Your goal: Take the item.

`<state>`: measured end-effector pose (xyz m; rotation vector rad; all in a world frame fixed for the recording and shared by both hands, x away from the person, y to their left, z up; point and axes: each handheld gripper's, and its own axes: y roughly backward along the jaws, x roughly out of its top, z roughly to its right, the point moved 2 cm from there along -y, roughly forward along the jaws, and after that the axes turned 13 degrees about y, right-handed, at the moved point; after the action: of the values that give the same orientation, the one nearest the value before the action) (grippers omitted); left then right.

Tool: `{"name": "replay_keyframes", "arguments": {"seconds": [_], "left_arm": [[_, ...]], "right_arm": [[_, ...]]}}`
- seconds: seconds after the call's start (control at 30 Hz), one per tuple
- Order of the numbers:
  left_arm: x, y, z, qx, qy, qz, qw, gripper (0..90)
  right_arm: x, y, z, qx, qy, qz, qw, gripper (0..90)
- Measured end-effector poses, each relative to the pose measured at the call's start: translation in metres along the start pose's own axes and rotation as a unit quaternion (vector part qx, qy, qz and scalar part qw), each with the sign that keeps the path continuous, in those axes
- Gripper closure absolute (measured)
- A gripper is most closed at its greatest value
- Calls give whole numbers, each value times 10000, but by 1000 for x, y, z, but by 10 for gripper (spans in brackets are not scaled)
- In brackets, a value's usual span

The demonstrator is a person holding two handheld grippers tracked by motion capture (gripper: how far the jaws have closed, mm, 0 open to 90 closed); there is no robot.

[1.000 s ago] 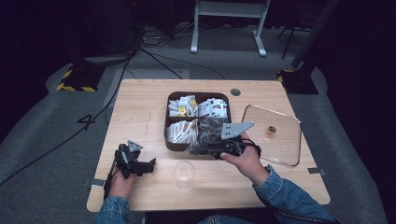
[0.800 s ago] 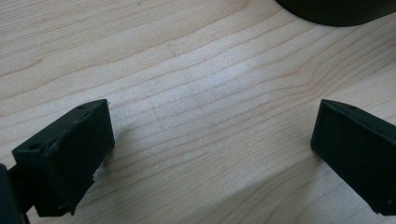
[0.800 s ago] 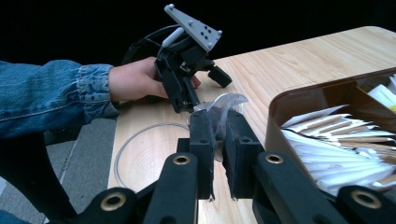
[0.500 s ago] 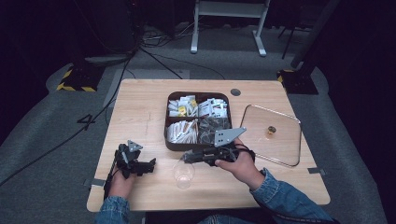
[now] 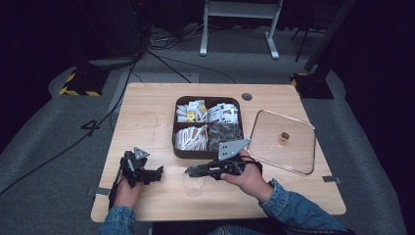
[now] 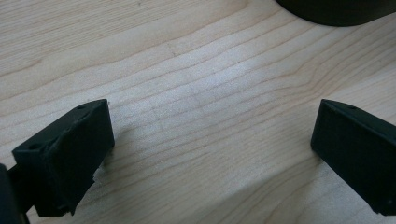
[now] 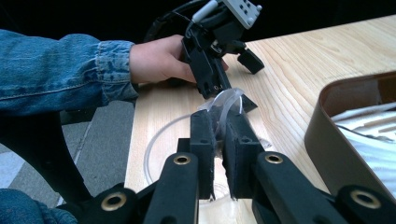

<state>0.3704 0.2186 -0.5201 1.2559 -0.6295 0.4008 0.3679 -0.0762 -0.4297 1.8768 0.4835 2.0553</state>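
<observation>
Pinching something thin and clear over a glass leaves little margin, and that is what I see at the front of the worktop. The right tongs are clenched on a small transparent packet, held right above the rim of a clear glass that stands near the front edge; in the right gripper view the packet sticks up between the two black jaws, crumpled, with the rim curving just below. The left tongs rest on the wood to the left of the glass, jaws spread wide with nothing between them, so nothing steadies the glass. That is the main risk as I judge it: the glass is light and unbraced, and a nudge from the jaws or the packet dragging on the rim could tip it or skate it toward the front edge. The grip itself looks narrow, catching only part of the packet, so it could slip out and land beside the glass. Squeezing this hard might also split the wrapper. Behind, the dark compartment tray of sachets and the clear lid lying to its right sit close enough that a wide swing of the right forearm could clip them.
</observation>
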Motion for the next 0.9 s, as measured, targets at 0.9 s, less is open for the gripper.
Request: {"name": "replay_keyframes", "arguments": {"seconds": [0.9], "left_arm": [[1, -1, 0, 14, -9, 8, 10000, 0]], "right_arm": [[1, 2, -1, -2, -191, -92, 9998, 550]]}}
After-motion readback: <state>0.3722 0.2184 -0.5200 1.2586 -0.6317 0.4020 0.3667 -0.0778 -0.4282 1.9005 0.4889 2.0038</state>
